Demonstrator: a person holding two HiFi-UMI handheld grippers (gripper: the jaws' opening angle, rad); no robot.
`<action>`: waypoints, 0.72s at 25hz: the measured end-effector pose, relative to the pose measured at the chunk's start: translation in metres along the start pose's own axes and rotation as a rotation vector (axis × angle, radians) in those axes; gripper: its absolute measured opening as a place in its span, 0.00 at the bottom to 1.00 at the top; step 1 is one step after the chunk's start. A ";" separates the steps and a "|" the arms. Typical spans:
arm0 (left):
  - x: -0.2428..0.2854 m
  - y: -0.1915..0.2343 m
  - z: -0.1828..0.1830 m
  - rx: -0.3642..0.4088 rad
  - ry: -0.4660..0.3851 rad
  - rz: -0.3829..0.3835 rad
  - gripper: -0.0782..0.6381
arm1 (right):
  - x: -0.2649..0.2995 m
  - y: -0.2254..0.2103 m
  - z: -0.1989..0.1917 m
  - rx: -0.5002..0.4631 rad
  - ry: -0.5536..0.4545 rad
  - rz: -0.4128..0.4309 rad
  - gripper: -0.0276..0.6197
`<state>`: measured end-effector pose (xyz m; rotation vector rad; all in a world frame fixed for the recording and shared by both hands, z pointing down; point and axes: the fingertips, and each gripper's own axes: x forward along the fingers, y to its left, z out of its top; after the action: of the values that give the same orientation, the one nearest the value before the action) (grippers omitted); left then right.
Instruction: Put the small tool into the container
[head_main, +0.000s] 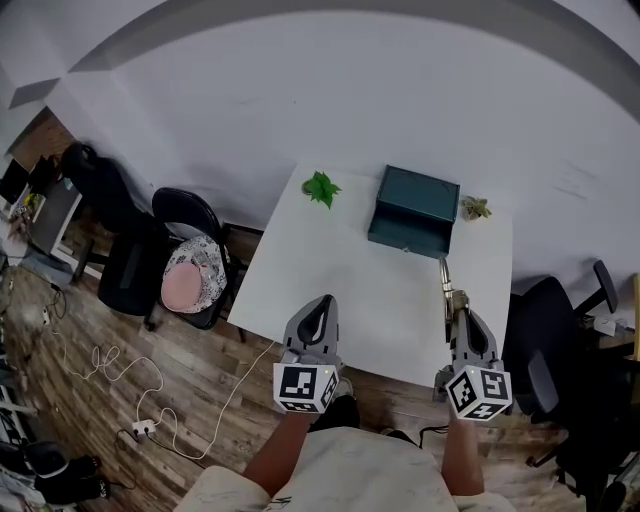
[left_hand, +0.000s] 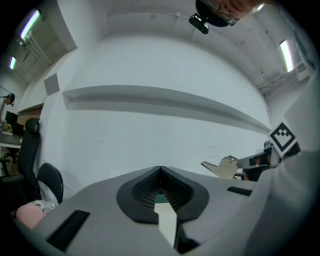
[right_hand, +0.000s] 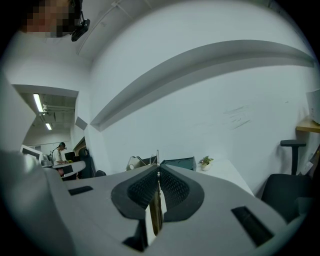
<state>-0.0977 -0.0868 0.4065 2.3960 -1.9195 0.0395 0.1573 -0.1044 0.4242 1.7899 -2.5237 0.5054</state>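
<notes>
A dark green container (head_main: 413, 211) stands shut at the back of the white table (head_main: 340, 270). My right gripper (head_main: 458, 318) hovers at the table's near right edge, shut on the small tool (head_main: 446, 285), a flat scraper-like blade that points towards the container. In the right gripper view the tool (right_hand: 157, 167) shows edge-on between the pads, with the container (right_hand: 178, 163) beyond it. My left gripper (head_main: 318, 318) is at the near edge, left of the right one, shut with nothing in it. From the left gripper view the tool (left_hand: 223, 167) sticks out at the right.
Two small potted plants (head_main: 321, 187) (head_main: 474, 208) flank the container near the wall. A black chair with a pink cushion (head_main: 190, 270) stands left of the table, another black chair (head_main: 545, 335) right of it. Cables (head_main: 130, 390) lie on the wooden floor.
</notes>
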 end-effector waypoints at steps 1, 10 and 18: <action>0.002 0.005 0.000 0.000 0.000 -0.001 0.12 | 0.005 0.004 0.000 -0.002 0.001 0.001 0.08; 0.010 0.056 0.003 0.000 0.001 -0.001 0.12 | 0.043 0.046 -0.002 -0.014 0.004 0.016 0.08; 0.022 0.090 0.008 -0.013 -0.010 -0.022 0.12 | 0.068 0.072 0.001 -0.029 0.006 0.000 0.08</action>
<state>-0.1807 -0.1278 0.4030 2.4137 -1.8912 0.0145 0.0674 -0.1452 0.4180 1.7761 -2.5137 0.4716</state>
